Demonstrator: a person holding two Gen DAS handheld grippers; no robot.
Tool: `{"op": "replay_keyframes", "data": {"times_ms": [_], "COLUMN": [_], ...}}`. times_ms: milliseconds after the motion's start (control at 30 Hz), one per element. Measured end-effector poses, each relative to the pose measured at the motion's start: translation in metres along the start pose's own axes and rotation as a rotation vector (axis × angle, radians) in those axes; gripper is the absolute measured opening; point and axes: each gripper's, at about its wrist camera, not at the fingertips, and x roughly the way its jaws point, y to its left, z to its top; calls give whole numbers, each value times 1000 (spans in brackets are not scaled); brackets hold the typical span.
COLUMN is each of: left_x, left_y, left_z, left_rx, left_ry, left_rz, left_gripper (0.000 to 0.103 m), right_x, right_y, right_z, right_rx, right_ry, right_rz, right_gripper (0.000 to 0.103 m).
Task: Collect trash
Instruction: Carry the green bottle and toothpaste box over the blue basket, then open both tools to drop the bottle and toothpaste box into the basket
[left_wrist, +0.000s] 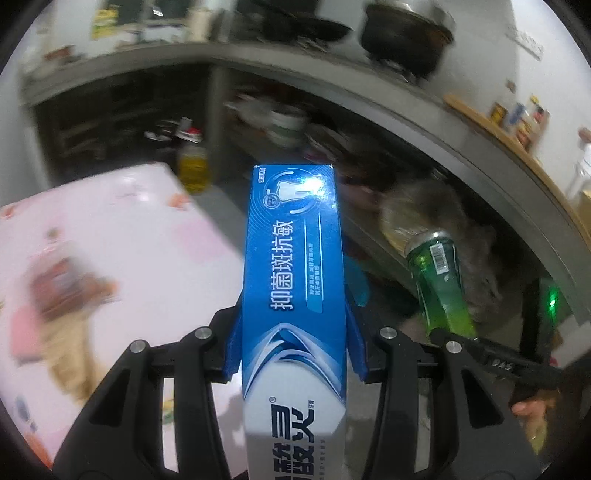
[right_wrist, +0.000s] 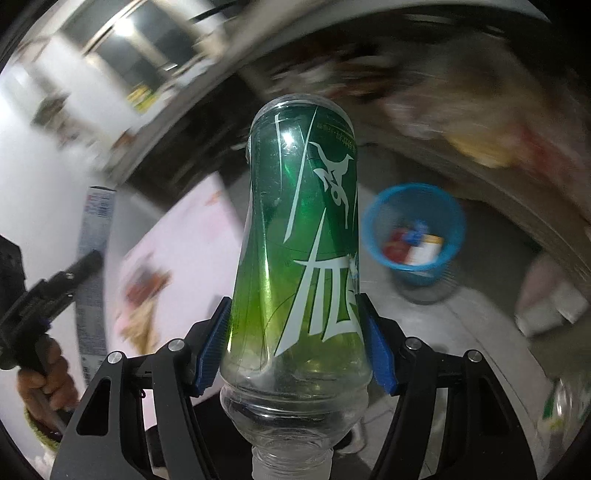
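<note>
Your left tongs (left_wrist: 293, 343) pinch the toothpaste box (left_wrist: 293, 266) low down; your right tongs (right_wrist: 295, 347) clamp the green bottle (right_wrist: 299, 236) near its neck. Both stick out far, so either could slip or miss the blue bin (right_wrist: 413, 236) on the floor.

Toothpaste box (left_wrist: 293, 295): blue fading to white, dark lettering. Bottle (right_wrist: 299, 251): green label, white script, clear base. Bin (right_wrist: 415, 236), right of frame: blue. Table (left_wrist: 122, 236): pink, patterned.

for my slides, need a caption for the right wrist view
Right tongs clamp a green plastic bottle, with a blue trash basket beyond.
</note>
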Motion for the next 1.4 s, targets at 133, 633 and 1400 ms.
{"op": "replay_keyframes", "data": {"times_ms": [133,633,1400], "left_x": [66,343,256], "left_y": [-34,-59,-66], "left_z": [20,34,55], "left_rx": [7,-103,60], "left_ry": [106,524,267], "left_rz": [-86,-83,-82], "left_gripper": [44,44,73], "right_x": [5,191,257], "right_y": [-62,-168,-182], "right_z": [5,47,0], "right_rx": [135,398,353], "right_ry": [-7,185,0], "right_rz": [-86,-86,-348], "right_gripper": [65,65,73]}}
